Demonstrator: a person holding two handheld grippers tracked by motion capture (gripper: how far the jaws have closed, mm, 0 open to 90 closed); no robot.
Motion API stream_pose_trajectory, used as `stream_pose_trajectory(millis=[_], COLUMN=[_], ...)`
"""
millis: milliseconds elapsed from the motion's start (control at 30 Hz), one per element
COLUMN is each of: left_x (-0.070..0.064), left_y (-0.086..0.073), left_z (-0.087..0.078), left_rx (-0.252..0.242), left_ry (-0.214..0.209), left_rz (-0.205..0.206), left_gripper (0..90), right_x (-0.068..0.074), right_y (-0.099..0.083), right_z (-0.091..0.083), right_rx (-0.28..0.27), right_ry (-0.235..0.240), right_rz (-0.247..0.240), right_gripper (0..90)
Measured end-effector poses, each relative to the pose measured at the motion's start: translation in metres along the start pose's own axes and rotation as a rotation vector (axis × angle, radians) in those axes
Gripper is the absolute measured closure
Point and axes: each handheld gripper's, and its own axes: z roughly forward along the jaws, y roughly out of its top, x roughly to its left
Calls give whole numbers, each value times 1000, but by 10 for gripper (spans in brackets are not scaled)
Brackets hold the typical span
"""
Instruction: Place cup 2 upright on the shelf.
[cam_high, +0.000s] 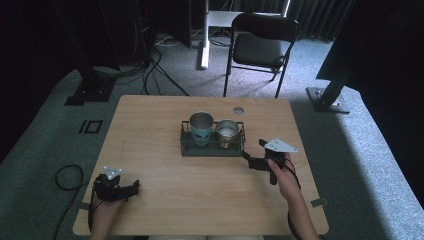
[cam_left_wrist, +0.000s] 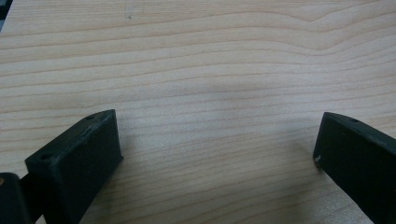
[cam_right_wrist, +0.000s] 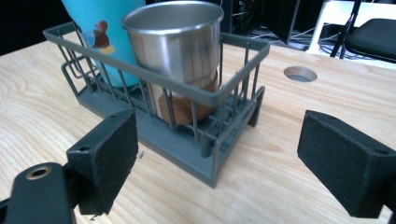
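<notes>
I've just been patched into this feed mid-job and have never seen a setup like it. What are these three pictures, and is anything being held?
There is no robot arm here: a person at a wooden table holds a hand-operated pair of tongs in each hand. The high view looks down from above the person's side; the left tongs rest near the table's near left corner, and the right tongs sit just right of a dark wire rack. The other two pictures come from cameras riding on each pair of tongs. The left tongs look at bare wood, jaws apart. The right tongs face the rack, jaws apart around nothing. In the rack stand a steel cup and a turquoise cup. Nothing is held.
</notes>
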Motion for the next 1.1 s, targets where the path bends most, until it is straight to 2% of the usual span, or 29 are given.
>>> stream_pose_trajectory(millis=[667, 767, 1100], left_x=[0, 0, 0], left_y=[0, 0, 0], left_z=[0, 0, 0], left_rx=[1, 1, 1], left_ry=[1, 1, 1], left_rz=[1, 1, 1], left_gripper=[13, 13, 13], right_x=[-7, -10, -11], right_y=[-34, -44, -58], right_z=[-19, -26, -42], right_rx=[90, 116, 158], right_ry=[-7, -14, -23], right_rz=[-11, -1, 0], right_gripper=[126, 126, 126])
